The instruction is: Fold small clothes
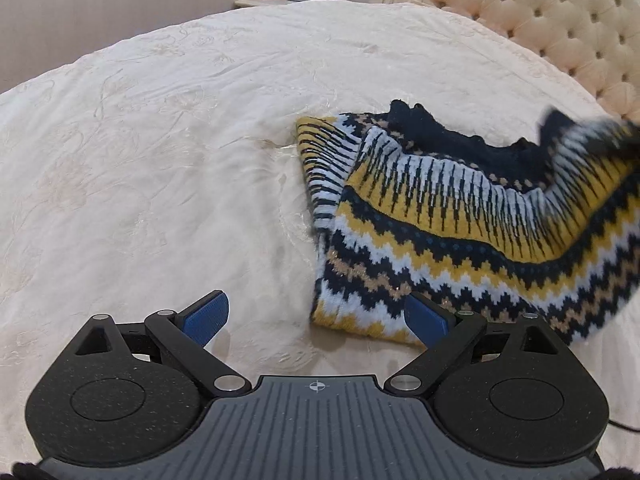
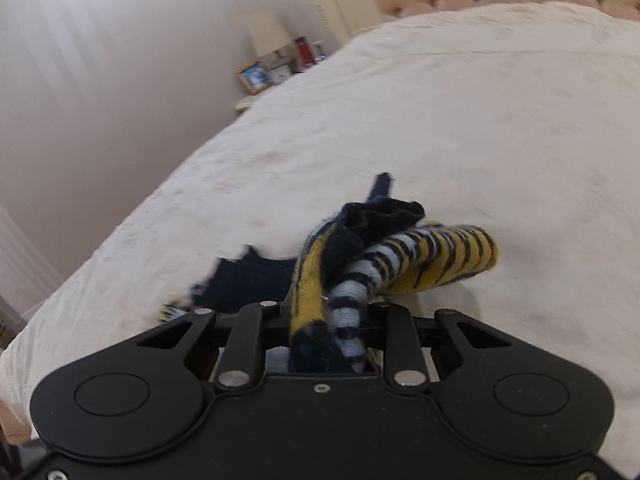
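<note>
A small knitted sweater (image 1: 460, 224) with navy, yellow, white and tan zigzag bands lies on the cream bed (image 1: 160, 160), right of centre in the left wrist view. Its right part is lifted and blurred at the frame's right edge. My left gripper (image 1: 316, 316) is open and empty, low over the bed, with its right pad at the sweater's bottom hem. My right gripper (image 2: 326, 320) is shut on a bunched sleeve of the sweater (image 2: 400, 264), held above the bed; its fingertips are hidden by the cloth.
A tufted cream headboard (image 1: 560, 20) runs along the far right of the bed. A nightstand (image 1: 264, 0) beyond the bed's far edge holds a photo frame, a clock, a lamp and a red bottle. A pale wall stands on the left (image 2: 100, 100).
</note>
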A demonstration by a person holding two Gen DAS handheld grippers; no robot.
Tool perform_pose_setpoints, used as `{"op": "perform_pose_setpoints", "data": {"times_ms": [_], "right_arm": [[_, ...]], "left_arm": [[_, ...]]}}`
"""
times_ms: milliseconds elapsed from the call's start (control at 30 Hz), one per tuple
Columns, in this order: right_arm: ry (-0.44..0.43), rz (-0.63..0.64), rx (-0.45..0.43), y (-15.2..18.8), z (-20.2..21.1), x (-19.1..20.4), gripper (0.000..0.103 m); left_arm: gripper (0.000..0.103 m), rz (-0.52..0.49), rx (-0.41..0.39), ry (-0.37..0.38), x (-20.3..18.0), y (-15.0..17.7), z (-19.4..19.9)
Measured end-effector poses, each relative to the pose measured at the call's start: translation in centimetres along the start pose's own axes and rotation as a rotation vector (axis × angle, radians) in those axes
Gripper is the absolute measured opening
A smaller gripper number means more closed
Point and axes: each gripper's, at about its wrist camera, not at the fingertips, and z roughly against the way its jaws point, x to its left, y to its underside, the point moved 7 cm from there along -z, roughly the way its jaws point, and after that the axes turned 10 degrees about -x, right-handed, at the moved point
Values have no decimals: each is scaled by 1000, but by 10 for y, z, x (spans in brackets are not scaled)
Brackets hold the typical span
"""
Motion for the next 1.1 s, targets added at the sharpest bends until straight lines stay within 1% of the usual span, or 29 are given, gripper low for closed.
{"op": "perform_pose_setpoints", "data": {"times_ms": [100, 200, 300, 400, 467, 500, 533, 600, 700, 733, 800, 900, 933, 967, 1000, 1100], "right_arm": [[-25, 25, 24, 3, -16, 31, 32], [-44, 55, 57, 14, -35, 63, 32], [-50, 101, 101, 32, -54, 92, 32], [-33, 154, 156, 54, -77, 114, 33], [-19, 181, 183, 69, -89, 122, 36], [-20, 188, 190, 74, -94, 125, 40], [-30, 189, 190, 77, -96, 127, 47], [-88, 166, 179, 75, -98, 135, 55], [-210, 73, 137, 63, -87, 138, 55], [-239, 49, 119, 58, -80, 138, 55], [-274, 45, 82, 48, -67, 135, 55], [-268, 90, 38, 39, -47, 127, 56], [-263, 118, 29, 39, -41, 123, 58], [-253, 158, 24, 41, -36, 119, 59], [-239, 204, 22, 42, -40, 121, 60], [-217, 354, 11, 63, -32, 121, 60]], "left_arm": [[96, 7, 1, 10, 6, 4, 5], [96, 26, 2, 13, 14, 9, 10], [96, 48, 3, 17, 23, 14, 12], [96, 68, 17, 20, 31, 20, 13], [96, 80, 23, 24, 36, 24, 14], [96, 84, 24, 24, 38, 25, 15], [96, 88, 25, 26, 40, 26, 16], [96, 94, 26, 29, 43, 28, 17], [96, 101, 29, 37, 48, 30, 17], [96, 102, 31, 40, 49, 30, 16], [96, 102, 31, 45, 50, 29, 16], [96, 100, 27, 48, 53, 26, 17], [96, 103, 26, 47, 54, 24, 17], [96, 107, 25, 47, 55, 21, 17], [96, 112, 23, 47, 57, 19, 17], [96, 130, 14, 52, 60, 6, 15]]}}
